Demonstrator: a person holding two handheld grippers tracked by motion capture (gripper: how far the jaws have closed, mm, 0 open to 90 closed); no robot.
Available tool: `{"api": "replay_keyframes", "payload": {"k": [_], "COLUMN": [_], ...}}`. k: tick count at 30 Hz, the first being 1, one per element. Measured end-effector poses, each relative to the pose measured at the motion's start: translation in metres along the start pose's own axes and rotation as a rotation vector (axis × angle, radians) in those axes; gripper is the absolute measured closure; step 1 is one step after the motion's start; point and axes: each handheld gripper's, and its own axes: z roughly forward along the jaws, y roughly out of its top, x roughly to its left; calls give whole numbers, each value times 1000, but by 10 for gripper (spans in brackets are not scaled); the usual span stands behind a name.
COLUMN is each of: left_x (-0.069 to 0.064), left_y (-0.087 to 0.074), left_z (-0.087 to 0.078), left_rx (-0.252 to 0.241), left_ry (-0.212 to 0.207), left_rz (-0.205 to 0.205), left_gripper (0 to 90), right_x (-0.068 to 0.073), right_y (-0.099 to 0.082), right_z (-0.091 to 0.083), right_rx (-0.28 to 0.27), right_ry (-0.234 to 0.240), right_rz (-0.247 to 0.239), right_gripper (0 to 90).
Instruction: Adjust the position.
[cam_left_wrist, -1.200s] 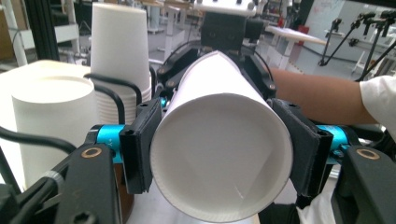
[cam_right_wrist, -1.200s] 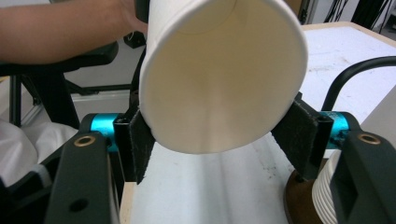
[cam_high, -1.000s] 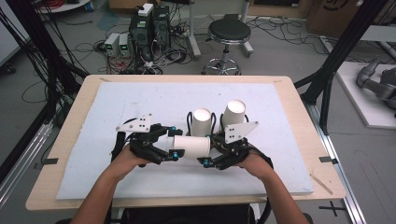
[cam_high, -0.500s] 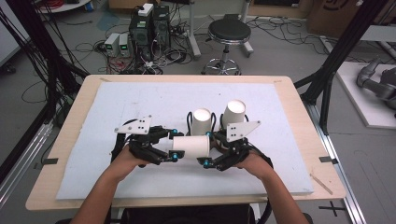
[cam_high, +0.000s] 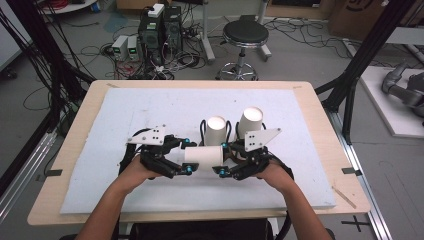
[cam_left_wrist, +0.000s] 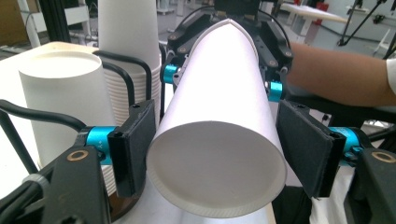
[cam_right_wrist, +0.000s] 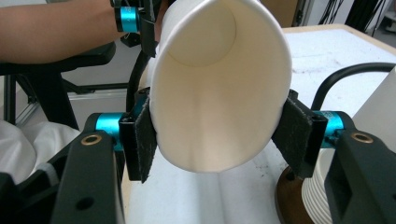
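A: What sits between the two tools?

B: A white paper cup (cam_high: 203, 156) lying on its side, held level above the white foam mat (cam_high: 150, 107). The right gripper (cam_right_wrist: 217, 135) has the rim end: its two black pads press on either side of the open mouth and squash it into a tall oval, so it is clamped on the cup, and its jaws have just been closing a little

A: And the left gripper (cam_left_wrist: 217, 149)?

B: It faces the cup's closed bottom end. The jaws have just been opening. In the left gripper view the near pad on the left is against the cup wall, while the pad on the right stands a little off it with a gap showing, so this one is not pinching the cup; the cup merely lies between its jaws

A: Where is all this from the tools' side?

B: In the high view the left gripper (cam_high: 165, 157) and right gripper (cam_high: 245, 160) point at each other, the cup bridging them. Just beyond the jaws, away from the person, stand two stacks of paper cups (cam_high: 217, 131) in black wire holders (cam_high: 202, 131), mouth down, the second stack (cam_high: 250, 121) close behind the right gripper

A: The hands?

B: One hand (cam_high: 135, 172) behind each tool, forearms coming in from the near table (cam_high: 320, 102) edge
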Motion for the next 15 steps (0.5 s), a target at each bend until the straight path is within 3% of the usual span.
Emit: {"api": "replay_keyframes", "payload": {"k": [7, 11, 15], "left_x": [0, -1, -1], "left_y": [-6, -5, -4], "left_z": [4, 3, 2], "left_rx": [55, 43, 11], "left_ry": [-33, -41, -48], "left_rz": [20, 33, 34], "left_gripper": [361, 364, 365], "right_x": [1, 1, 1], "right_y": [0, 1, 1], "right_z": [-2, -3, -3], "right_rx": [-14, -21, -54], "right_ry": [26, 36, 35], "right_rz": [2, 6, 31], "right_gripper": [413, 402, 313]}}
